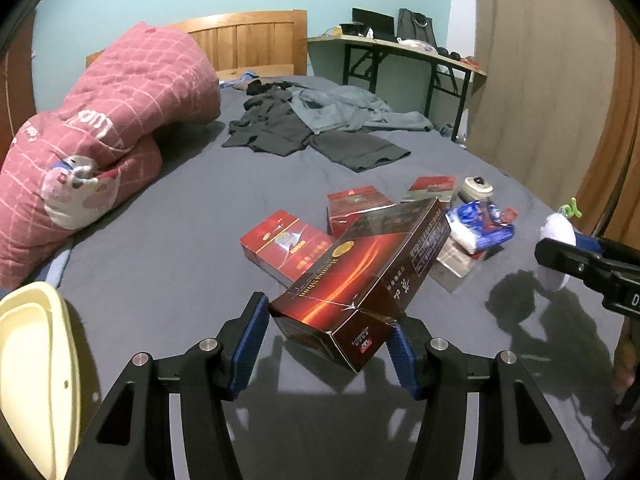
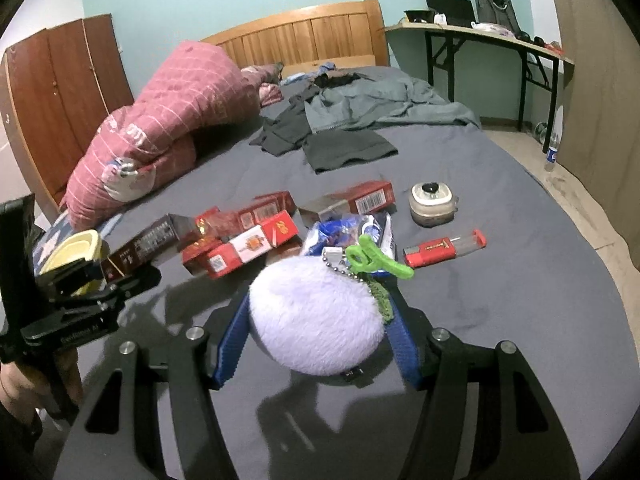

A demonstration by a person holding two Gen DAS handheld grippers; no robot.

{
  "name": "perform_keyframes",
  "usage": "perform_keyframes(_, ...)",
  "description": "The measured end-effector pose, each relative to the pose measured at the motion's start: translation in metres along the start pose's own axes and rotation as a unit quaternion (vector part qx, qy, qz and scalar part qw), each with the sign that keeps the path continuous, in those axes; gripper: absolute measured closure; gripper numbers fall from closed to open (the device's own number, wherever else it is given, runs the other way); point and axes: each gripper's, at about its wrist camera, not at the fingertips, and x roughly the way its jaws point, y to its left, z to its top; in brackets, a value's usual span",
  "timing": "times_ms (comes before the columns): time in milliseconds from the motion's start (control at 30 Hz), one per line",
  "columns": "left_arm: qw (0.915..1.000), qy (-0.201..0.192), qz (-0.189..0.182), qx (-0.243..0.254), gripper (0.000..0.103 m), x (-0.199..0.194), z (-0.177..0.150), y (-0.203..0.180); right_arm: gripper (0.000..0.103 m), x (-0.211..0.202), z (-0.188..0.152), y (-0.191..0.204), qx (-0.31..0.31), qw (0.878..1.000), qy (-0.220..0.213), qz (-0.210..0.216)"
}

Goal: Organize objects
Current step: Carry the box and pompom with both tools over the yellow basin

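My left gripper point(image 1: 326, 334) is shut on a long dark red carton point(image 1: 360, 276), lifted above the grey bed sheet point(image 1: 180, 240) and tilted. My right gripper point(image 2: 318, 328) is shut on a white fluffy plush keychain point(image 2: 316, 320) with a green loop point(image 2: 372, 260) and a bead chain. The right gripper with the plush point(image 1: 560, 240) shows at the right edge of the left wrist view. In the right wrist view the left gripper and its carton point(image 2: 140, 248) sit at the left. Red cartons point(image 1: 284, 246) point(image 2: 244, 240) lie in a loose pile on the bed.
A cream plastic basket point(image 1: 36, 360) point(image 2: 76, 252) sits at the bed's left edge. A blue tissue pack point(image 1: 480, 228), a round lidded jar point(image 2: 434, 202) and a red lighter-like case point(image 2: 440, 250) lie nearby. A pink quilt point(image 1: 100, 132), dark clothes point(image 1: 312, 128) and a desk point(image 1: 400, 48) are farther back.
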Motion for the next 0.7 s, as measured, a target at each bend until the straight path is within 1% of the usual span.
perform_keyframes(200,0.9998,-0.013,0.012,0.013,0.047,-0.037,-0.003,-0.008,0.04,-0.016,0.005,0.01,-0.005,1.0,-0.007,0.009)
perform_keyframes(433,0.9996,-0.019,0.019,0.01,0.047,-0.058,-0.003,-0.009,0.04,-0.028,0.013,0.018,-0.011,1.0,-0.014,0.006)
perform_keyframes(567,0.9995,-0.022,0.025,0.002,0.047,-0.068,-0.005,-0.003,0.04,-0.03,0.015,0.031,-0.028,1.0,-0.007,0.003)
perform_keyframes(700,0.9991,-0.021,0.031,-0.02,0.047,-0.079,-0.007,0.014,0.04,-0.03,0.016,0.049,-0.038,0.999,-0.003,0.005)
